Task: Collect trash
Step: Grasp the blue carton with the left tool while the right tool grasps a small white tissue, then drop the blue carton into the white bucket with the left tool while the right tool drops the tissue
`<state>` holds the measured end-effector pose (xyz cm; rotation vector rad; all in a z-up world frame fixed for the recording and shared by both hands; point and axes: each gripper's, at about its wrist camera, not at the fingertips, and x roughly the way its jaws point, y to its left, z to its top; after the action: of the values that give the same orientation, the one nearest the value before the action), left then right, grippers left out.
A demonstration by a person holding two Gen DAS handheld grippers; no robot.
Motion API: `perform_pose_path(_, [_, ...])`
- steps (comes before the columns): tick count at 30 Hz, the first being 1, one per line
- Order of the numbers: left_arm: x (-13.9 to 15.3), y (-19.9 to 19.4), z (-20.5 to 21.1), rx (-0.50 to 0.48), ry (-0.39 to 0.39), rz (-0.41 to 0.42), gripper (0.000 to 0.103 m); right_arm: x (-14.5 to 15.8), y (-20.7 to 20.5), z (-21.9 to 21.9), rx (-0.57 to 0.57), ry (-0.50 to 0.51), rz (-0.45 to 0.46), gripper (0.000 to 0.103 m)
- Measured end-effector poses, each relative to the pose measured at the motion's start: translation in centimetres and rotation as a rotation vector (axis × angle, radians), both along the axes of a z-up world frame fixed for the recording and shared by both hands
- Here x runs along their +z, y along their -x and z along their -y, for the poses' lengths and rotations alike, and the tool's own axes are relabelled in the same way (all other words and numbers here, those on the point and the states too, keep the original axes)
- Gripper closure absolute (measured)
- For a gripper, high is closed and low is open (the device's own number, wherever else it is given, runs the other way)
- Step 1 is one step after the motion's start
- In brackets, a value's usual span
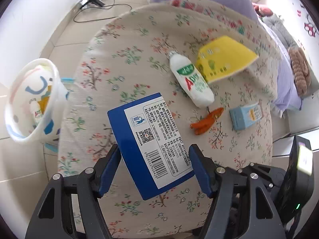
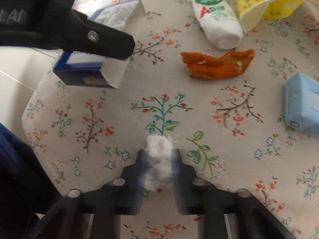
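Note:
My left gripper [image 1: 155, 155] is shut on a blue carton box [image 1: 151, 143] with a white barcode label and holds it above the floral-covered round table [image 1: 123, 63]. The box also shows in the right wrist view [image 2: 85, 69], under the left gripper's black finger. My right gripper [image 2: 158, 155] is shut on a crumpled white tissue wad [image 2: 159, 159] just over the table's near edge. A white trash bin [image 1: 30, 99] with trash inside stands on the floor left of the table.
On the table lie a white AD bottle [image 1: 191, 79], a yellow paper cup [image 1: 223, 59], an orange peel [image 1: 207, 120] and a light blue small carton [image 1: 245, 117]. Cables lie on the tiled floor at the far left. A bed with purple sheets stands at the right.

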<state>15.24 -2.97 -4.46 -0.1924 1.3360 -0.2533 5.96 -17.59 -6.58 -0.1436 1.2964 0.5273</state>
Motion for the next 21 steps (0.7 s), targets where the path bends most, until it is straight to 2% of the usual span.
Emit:
perform_pose_path(2, [0.1, -0.2, 0.0, 0.015, 0.011, 0.002, 0.031, 0.9, -0.5, 0.3, -0.023, -0.024, 0.040, 0.085])
perform_pose_path(8, [2.5, -0.9, -4.3, 0.087, 0.048, 0.055, 0.031, 1.2, -1.1, 0.1, -0.063, -0.041, 0.049, 0.085])
perform_pose_path(11, [3.2, -1.6, -8.4, 0.180, 0.058, 0.078, 0.031, 1.6, -1.5, 0.0, -0.080, -0.062, 0.047, 0.085])
perform_pose_path(16, [2.8, -2.5, -16.2, 0.363, 0.026, 0.068, 0.031, 2.3, -2.2, -0.7, -0.112, -0.122, 0.040, 0.085])
perform_pose_path(19, [2.1, -2.7, -19.9, 0.445, 0.013, 0.053, 0.031, 2.1, -3.2, -1.8, -0.125, -0.137, 0.022, 0.084])
perform_pose_path(21, [1.6, -2.8, -21.1, 0.467, 0.021, 0.036, 0.031, 1.7, -3.6, -3.2, -0.117, -0.146, 0.002, 0.084])
